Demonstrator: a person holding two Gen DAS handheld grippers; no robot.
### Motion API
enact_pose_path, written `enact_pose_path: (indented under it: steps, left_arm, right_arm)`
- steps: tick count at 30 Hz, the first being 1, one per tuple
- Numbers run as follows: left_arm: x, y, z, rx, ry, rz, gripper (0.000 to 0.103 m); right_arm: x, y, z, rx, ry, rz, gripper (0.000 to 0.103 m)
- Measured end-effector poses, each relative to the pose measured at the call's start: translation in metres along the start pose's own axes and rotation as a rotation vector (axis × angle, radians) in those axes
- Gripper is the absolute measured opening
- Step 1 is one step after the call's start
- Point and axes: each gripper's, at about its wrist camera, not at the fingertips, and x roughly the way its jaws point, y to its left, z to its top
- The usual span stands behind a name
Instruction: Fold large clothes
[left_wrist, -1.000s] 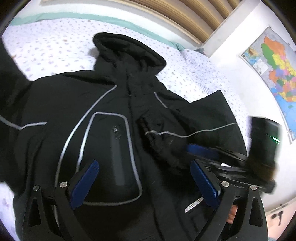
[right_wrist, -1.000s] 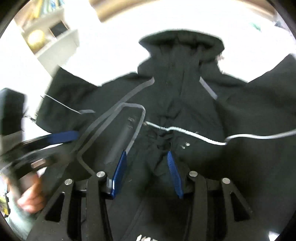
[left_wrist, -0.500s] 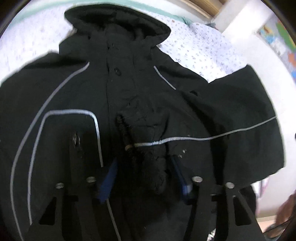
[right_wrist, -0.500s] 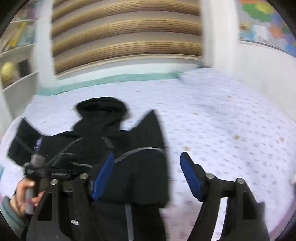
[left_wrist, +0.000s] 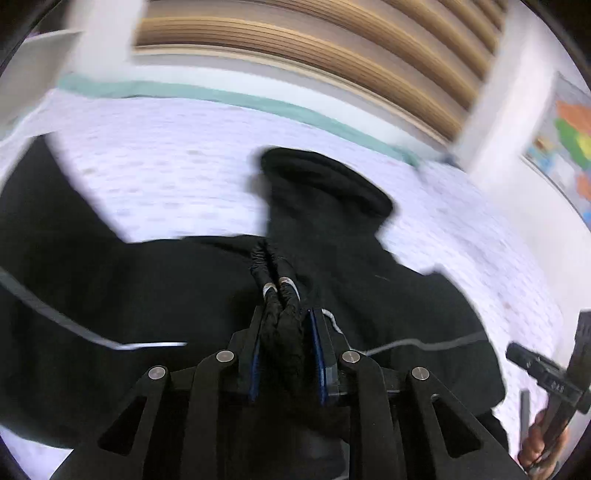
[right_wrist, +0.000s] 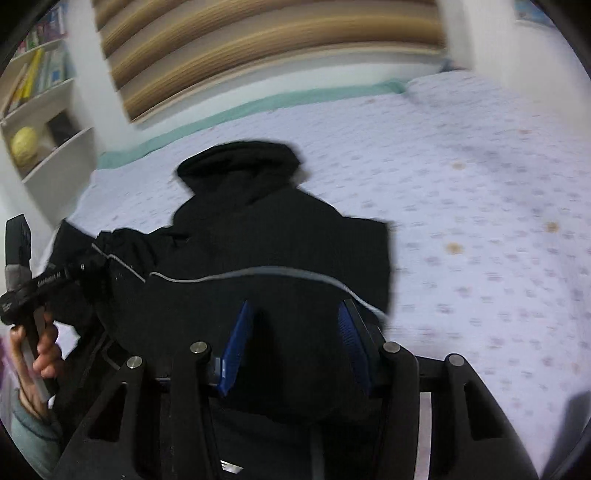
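Now my left fingers (left_wrist: 284, 332) are closing on a bunched cuff (left_wrist: 282, 314) of the black jacket (left_wrist: 369, 295), and the gathered cloth sits squeezed between the blue pads. My right fingers (right_wrist: 295, 332) stand about half apart and are closing too, with a broad fold of the jacket's black cloth between them; whether the pads press on it I cannot tell. The jacket lies spread across the bed (right_wrist: 480, 184), its hood (right_wrist: 240, 162) toward the striped headboard (right_wrist: 258, 44), one sleeve (right_wrist: 295, 266) folded over the chest. At the left edge of my right view, a hand (right_wrist: 40, 354) holds the other tool.
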Motion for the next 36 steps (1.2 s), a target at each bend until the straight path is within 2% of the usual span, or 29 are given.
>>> enact_pose_path:
  steps: [2, 4, 6, 8, 10, 12, 13, 15, 17, 18, 20, 22, 24, 28, 30, 33, 36]
  left_arm:
    - [0.002, 0.034, -0.004, -0.053, 0.029, 0.045, 0.023]
    - [0.018, 0.056, -0.013, -0.080, 0.095, 0.062, 0.023]
    - [0.040, 0.064, -0.028, -0.045, 0.181, 0.116, 0.023]
    - [0.052, 0.064, -0.041, 0.023, 0.223, 0.167, 0.027]
    - [0.050, 0.060, -0.046, 0.059, 0.207, 0.169, 0.030]
    - [0.038, 0.063, -0.042, 0.029, 0.195, 0.133, 0.041]
    - [0.028, 0.066, -0.038, 0.006, 0.176, 0.117, 0.042]
    - [-0.001, 0.065, -0.033, -0.015, 0.110, 0.093, 0.043]
    - [-0.026, 0.060, -0.028, -0.001, 0.057, 0.019, 0.049]
    - [-0.032, 0.053, -0.024, 0.010, 0.046, -0.008, 0.053]
    - [-0.037, 0.037, -0.022, 0.050, 0.043, -0.022, 0.053]
    - [-0.031, 0.023, -0.026, 0.091, 0.057, -0.015, 0.053]
    - [-0.014, 0.016, -0.034, 0.093, 0.102, -0.005, 0.053]
    - [0.053, 0.038, -0.059, -0.016, 0.301, -0.010, 0.045]
    - [0.056, 0.039, -0.062, -0.002, 0.300, -0.015, 0.045]
    - [0.056, 0.040, -0.062, -0.011, 0.306, -0.017, 0.045]
    - [0.053, 0.036, -0.068, 0.033, 0.261, -0.005, 0.045]
  right_arm:
    - [0.028, 0.016, 0.001, -0.010, 0.048, 0.038, 0.054]
    - [0.058, 0.025, -0.002, -0.010, 0.110, 0.025, 0.054]
    - [0.092, 0.033, -0.010, -0.020, 0.190, -0.016, 0.054]
    - [0.132, 0.040, -0.027, -0.060, 0.291, -0.095, 0.054]
    - [0.138, 0.051, -0.036, -0.131, 0.260, -0.149, 0.056]
    - [0.136, 0.058, -0.036, -0.167, 0.255, -0.179, 0.056]
    - [0.135, 0.057, -0.035, -0.159, 0.260, -0.172, 0.056]
    - [0.127, 0.055, -0.030, -0.127, 0.265, -0.148, 0.056]
    - [0.113, 0.059, -0.024, -0.100, 0.245, -0.099, 0.056]
    - [0.106, 0.063, -0.021, -0.089, 0.228, -0.070, 0.056]
    - [0.088, 0.078, -0.012, -0.076, 0.172, -0.005, 0.056]
    - [0.074, 0.104, 0.000, -0.081, 0.130, 0.044, 0.056]
    - [0.072, 0.128, 0.005, -0.107, 0.106, 0.043, 0.056]
    - [0.090, 0.160, -0.002, -0.178, 0.073, -0.047, 0.056]
    - [0.117, 0.163, -0.009, -0.197, 0.101, -0.104, 0.056]
    - [0.159, 0.150, -0.030, -0.175, 0.206, -0.145, 0.056]
    - [0.162, 0.145, -0.040, -0.187, 0.125, -0.139, 0.056]
